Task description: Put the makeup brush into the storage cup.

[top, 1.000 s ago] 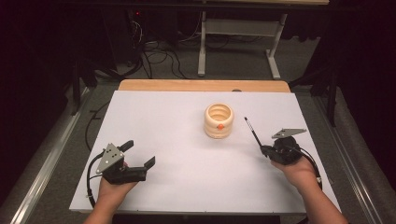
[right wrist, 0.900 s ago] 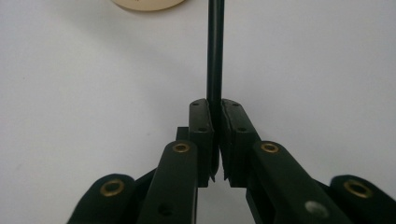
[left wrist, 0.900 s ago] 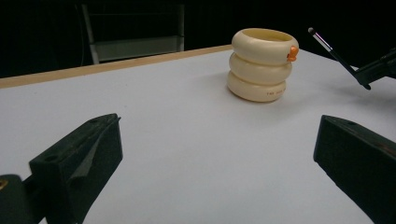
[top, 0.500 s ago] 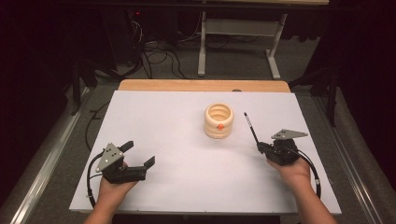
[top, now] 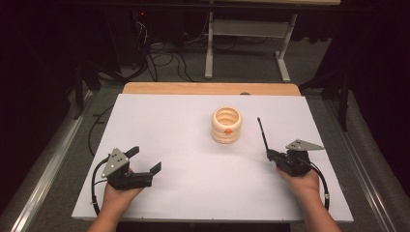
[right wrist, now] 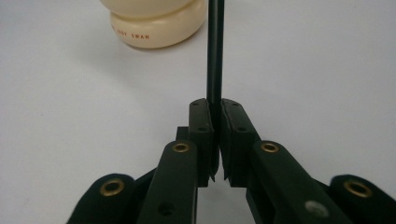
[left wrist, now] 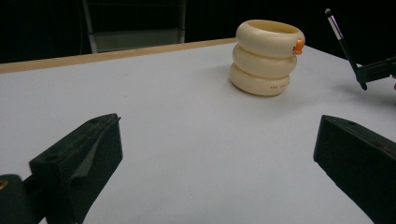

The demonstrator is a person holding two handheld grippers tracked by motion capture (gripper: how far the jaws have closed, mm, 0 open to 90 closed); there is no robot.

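Ahead of the right gripper (top: 269,153): cream ringed holder (top: 226,125), up and to its left, near.
Grip: clamped on thin black pen (top: 262,133).
Pen axis: along the jaws, tip beside holder.
Left gripper (top: 145,163): spread, empty, farther off.

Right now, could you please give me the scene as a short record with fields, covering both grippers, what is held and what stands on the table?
surface: white table
left gripper: jaws wide open, nothing between them, low over the table's near left part
right gripper: jaws shut on the thin black pen
pen: slim black rod, sticking out of the jaws away from the person
holder: cream, three stacked rings, open top, small orange knob on its side; stands upright mid-table
pen versus holder: apart, pen to the holder's right in the high view
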